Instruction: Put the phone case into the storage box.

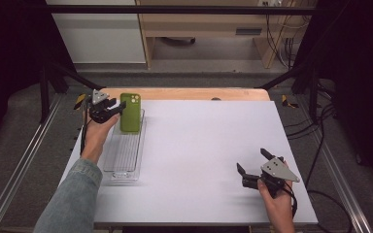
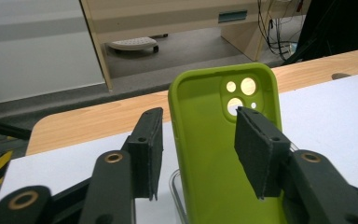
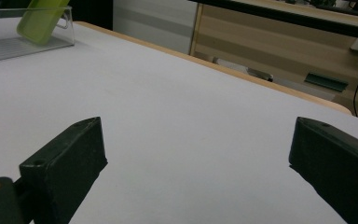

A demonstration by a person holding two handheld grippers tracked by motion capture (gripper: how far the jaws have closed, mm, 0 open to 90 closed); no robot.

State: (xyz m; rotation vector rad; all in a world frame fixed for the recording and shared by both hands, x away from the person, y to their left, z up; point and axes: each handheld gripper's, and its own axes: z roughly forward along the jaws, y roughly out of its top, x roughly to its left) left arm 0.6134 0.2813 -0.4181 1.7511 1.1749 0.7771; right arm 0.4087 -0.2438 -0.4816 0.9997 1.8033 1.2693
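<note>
Two hand-held grippers work over a white table (image 1: pixel 194 160). Near its right front corner, the right gripper (image 1: pixel 253 164) hovers with jaws spread wide and nothing between them. Toward the left edge lies a clear tray (image 1: pixel 124 160), its long side running front to back. At the tray's far end, a green phone case (image 1: pixel 130 112) leans tilted (open side toward the left gripper (image 2: pixel 200 149)), whose jaws stand released, one pad (image 2: pixel 256 149) inside the case.
</note>
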